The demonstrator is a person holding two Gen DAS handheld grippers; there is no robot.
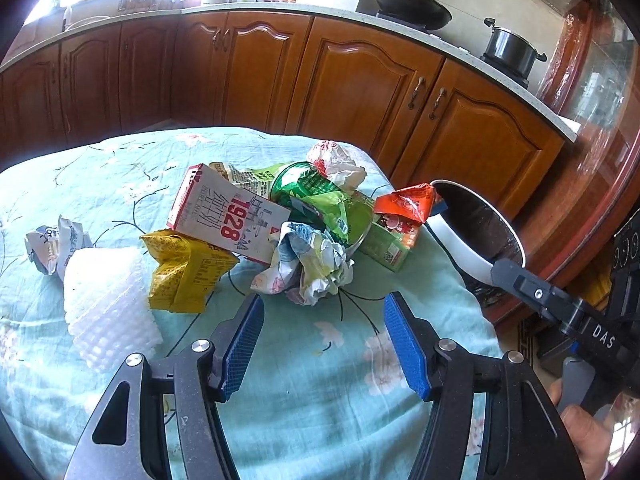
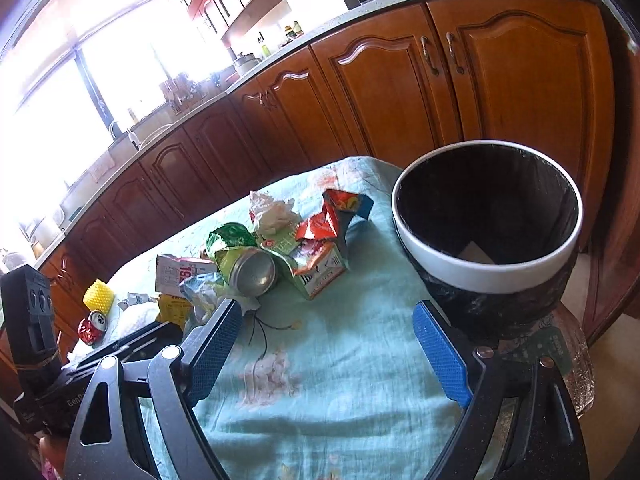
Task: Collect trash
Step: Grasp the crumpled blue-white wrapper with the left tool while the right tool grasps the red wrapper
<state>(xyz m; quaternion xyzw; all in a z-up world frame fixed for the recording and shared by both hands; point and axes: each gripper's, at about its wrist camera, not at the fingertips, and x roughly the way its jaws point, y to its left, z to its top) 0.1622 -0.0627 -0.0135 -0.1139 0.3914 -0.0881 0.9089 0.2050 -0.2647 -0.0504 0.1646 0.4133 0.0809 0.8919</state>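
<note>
A heap of trash lies on the table's teal flowered cloth (image 1: 304, 364): a white and red "1928" carton (image 1: 224, 216), a yellow packet (image 1: 184, 272), crumpled paper (image 1: 312, 264), a green can (image 1: 304, 188) and a red wrapper (image 1: 404, 204). My left gripper (image 1: 324, 312) is open and empty, just short of the crumpled paper. A white-rimmed bin (image 2: 488, 216) with a black liner stands at the table's right edge. My right gripper (image 2: 328, 328) is open and empty, its right finger beside the bin. The can (image 2: 252, 272) lies ahead of it.
White foam netting (image 1: 108, 304) and another crumpled wrapper (image 1: 52, 244) lie at the left. A yellow foam roll (image 2: 99, 295) and a crushed red can (image 2: 93, 327) sit further left. Wooden cabinets (image 1: 360, 92) and a counter with pans stand behind the table.
</note>
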